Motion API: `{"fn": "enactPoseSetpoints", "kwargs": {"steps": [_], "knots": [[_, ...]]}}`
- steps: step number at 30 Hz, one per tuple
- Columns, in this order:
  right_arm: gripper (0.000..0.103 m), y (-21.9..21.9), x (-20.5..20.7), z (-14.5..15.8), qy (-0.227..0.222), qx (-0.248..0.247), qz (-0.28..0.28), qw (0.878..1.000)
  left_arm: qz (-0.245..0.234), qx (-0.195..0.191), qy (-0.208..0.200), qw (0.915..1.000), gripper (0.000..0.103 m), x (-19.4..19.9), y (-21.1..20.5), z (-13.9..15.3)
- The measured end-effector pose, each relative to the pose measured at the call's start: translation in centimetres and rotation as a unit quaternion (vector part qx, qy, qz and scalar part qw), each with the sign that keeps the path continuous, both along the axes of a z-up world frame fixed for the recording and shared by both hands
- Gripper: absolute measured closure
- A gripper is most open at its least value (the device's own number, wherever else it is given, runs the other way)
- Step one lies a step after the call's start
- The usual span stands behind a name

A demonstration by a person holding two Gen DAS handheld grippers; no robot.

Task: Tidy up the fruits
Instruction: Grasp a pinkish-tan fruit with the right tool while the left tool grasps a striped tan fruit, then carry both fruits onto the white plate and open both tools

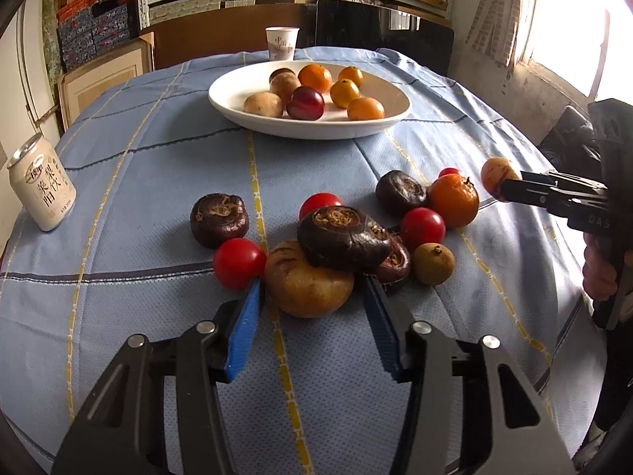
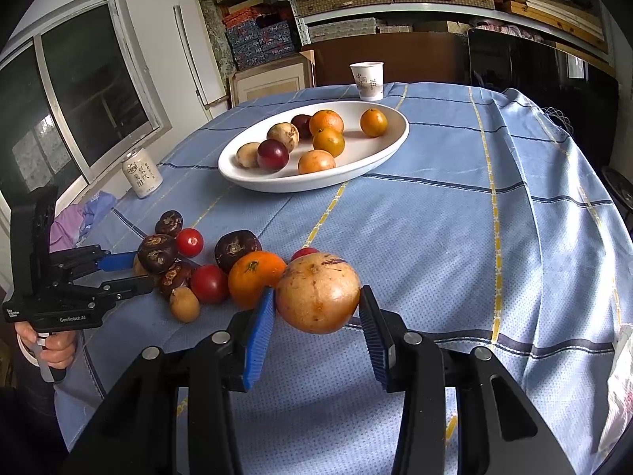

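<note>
My left gripper (image 1: 312, 279) straddles a tan round fruit (image 1: 304, 293) at the near edge of a fruit pile on the blue cloth. Its left pad is against the fruit; a thin gap shows at the right pad. A dark water chestnut (image 1: 344, 237) leans on that fruit. Red tomatoes (image 1: 239, 263), an orange (image 1: 454, 200) and more chestnuts lie around it. My right gripper (image 2: 317, 289) is shut on a speckled tan fruit (image 2: 316, 297), held above the cloth to the right of the pile. The white plate (image 2: 356, 162) further back holds several oranges, tan fruits and a dark red plum.
A drink can (image 1: 41, 190) stands at the left table edge. A paper cup (image 1: 281, 42) stands behind the plate (image 1: 237, 103). The cloth hangs over the table's right side. Shelves with boxes fill the back wall. A person's hand (image 2: 51, 350) grips the left tool's handle.
</note>
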State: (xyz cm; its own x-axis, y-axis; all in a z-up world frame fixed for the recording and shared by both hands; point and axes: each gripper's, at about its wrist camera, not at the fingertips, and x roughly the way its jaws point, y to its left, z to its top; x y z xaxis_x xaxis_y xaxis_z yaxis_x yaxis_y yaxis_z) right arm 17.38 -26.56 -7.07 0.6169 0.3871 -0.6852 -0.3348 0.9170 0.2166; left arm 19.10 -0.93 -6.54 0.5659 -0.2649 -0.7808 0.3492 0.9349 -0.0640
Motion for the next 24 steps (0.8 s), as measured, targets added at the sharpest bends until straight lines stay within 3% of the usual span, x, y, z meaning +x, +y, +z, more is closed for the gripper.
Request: {"fn": "enactPoseSetpoints", "kwargs": {"steps": [4, 12, 24], "knots": [[0.059, 0.0, -0.1, 0.0, -0.002, -0.003, 0.000, 1.000, 0.001, 0.011, 0.012, 0.9999, 0.052, 0.4, -0.3, -0.5], [0.059, 0.2, -0.4, 0.2, -0.007, -0.007, 0.004, 1.000, 0.010, 0.023, -0.003, 0.9997, 0.052, 0.8, -0.6, -0.2], [0.059, -0.3, 0.0, -0.8, 0.021, 0.018, 0.004, 1.000, 0.020, -0.018, 0.011, 0.9996, 0.057, 0.7, 0.7, 0.0]]}}
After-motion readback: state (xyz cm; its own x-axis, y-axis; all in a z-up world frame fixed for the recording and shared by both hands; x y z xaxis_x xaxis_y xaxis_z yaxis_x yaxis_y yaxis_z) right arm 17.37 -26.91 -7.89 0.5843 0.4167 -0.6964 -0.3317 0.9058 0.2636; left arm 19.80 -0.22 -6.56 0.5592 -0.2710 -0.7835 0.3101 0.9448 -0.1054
